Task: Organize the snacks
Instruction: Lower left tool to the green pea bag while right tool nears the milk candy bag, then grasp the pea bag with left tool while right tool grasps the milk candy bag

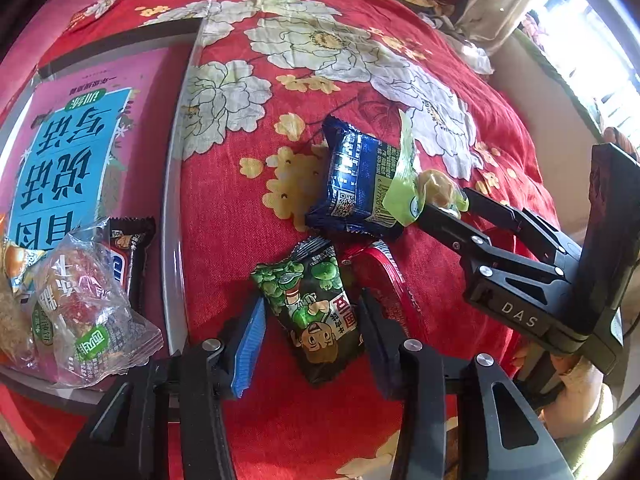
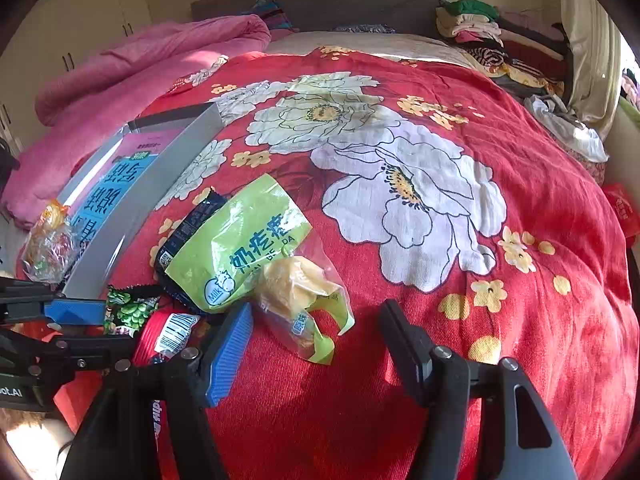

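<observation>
A: What's the biggest thing in front of you?

B: A bed under a red bedspread with big white flowers point(image 2: 400, 184), and a rumpled pink quilt point(image 2: 132, 68) at its far left. On the spread lies a shallow grey tray point(image 2: 160, 184) holding a pink and blue book point(image 1: 68, 152) and a few clear-wrapped snacks point(image 1: 84, 304) at its near end.

A: And the loose snacks?

B: Just right of the tray, all on the spread. A dark blue foil packet point(image 1: 356, 184) lies farthest out, with a lime-green bag holding a yellow lump point(image 2: 256, 256) draped over its right end. Nearer me sits a green pea-print packet with a cartoon boy point(image 1: 316, 304), and a red packet point(image 1: 384, 276) touches its right side.

A: Your left gripper?

B: My left gripper point(image 1: 312, 340) points down, partly open, straddling the pea-print packet. The blue pad point(image 1: 250, 344) sits just beside its left edge, and I can't tell whether the pads press on it.

A: The right one?

B: My right gripper point(image 2: 316, 344) is about half open around the lime-green bag's yellow end. Nothing looks pinched.
</observation>
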### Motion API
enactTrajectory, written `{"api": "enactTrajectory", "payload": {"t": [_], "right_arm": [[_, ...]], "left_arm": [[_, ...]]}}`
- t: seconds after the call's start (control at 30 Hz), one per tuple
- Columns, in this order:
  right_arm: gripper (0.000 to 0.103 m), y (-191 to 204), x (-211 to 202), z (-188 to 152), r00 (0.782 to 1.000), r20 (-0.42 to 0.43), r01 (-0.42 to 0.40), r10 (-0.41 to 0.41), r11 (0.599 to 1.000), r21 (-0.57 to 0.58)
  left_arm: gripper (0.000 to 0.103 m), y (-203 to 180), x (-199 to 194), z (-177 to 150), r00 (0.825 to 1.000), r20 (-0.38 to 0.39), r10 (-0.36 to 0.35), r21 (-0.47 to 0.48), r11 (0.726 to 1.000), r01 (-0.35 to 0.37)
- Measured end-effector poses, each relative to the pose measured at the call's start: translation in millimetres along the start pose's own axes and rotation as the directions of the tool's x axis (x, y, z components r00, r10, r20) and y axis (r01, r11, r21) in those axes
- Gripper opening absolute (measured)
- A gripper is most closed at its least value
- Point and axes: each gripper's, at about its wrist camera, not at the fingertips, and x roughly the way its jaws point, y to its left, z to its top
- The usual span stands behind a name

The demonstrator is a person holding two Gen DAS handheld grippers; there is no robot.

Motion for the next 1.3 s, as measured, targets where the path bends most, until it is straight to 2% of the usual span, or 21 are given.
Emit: {"api": "enactTrajectory", "payload": {"t": [0.17,0.3,0.6,0.63,0.67,0.73,0.8,0.97,1.03,1.13,1.3], "right_arm": [[0.073,-9,3,3,1.000,0.002,-0.005,0.005,1.000,0.031],[0.077,-1,7,9,0.999,0.019,0.031,-0.030,0.998,-0.052],[0.077,15,17,18,0.999,0.044,0.029,-0.022,0.983,-0.179],[0.073,18,18,17,0.999,0.034,0.017,-0.010,0.980,-0.198],[0.062,21,18,16,1.000,0.024,0.002,0.003,0.977,-0.215],[0.052,28,17,11,1.000,0.001,-0.006,0.007,0.968,-0.249],[0.049,32,12,5,1.000,-0.004,-0.015,0.014,0.961,-0.276],[0.048,28,-2,-1,0.997,-0.013,-0.075,0.074,0.968,-0.240],[0.049,30,-3,-1,0.999,0.002,-0.033,0.035,0.966,-0.255],[0.060,36,3,2,0.999,0.009,0.044,-0.043,0.949,-0.311],[0.061,49,13,7,0.996,0.021,0.084,-0.083,0.907,-0.412]], "left_arm": [[0.046,-1,1,1,1.000,0.005,0.001,0.034,0.999,-0.001],[0.045,0,1,1,1.000,0.004,-0.007,0.040,0.999,0.007],[0.045,1,0,0,1.000,0.005,-0.012,0.051,0.999,0.012],[0.045,1,0,0,1.000,0.004,-0.013,0.052,0.999,0.013],[0.045,1,0,0,1.000,0.003,-0.014,0.053,0.999,0.013],[0.045,1,-1,0,1.000,0.002,-0.016,0.053,0.998,0.016],[0.044,1,-1,0,1.000,0.001,-0.019,0.052,0.998,0.019],[0.044,4,-4,-3,1.000,-0.001,-0.030,0.047,0.998,0.030],[0.044,4,-5,-3,0.999,-0.003,-0.032,0.048,0.998,0.032],[0.044,4,-5,-4,0.999,-0.002,-0.034,0.049,0.998,0.034],[0.044,5,-6,-5,0.999,-0.002,-0.038,0.051,0.998,0.038]]}}
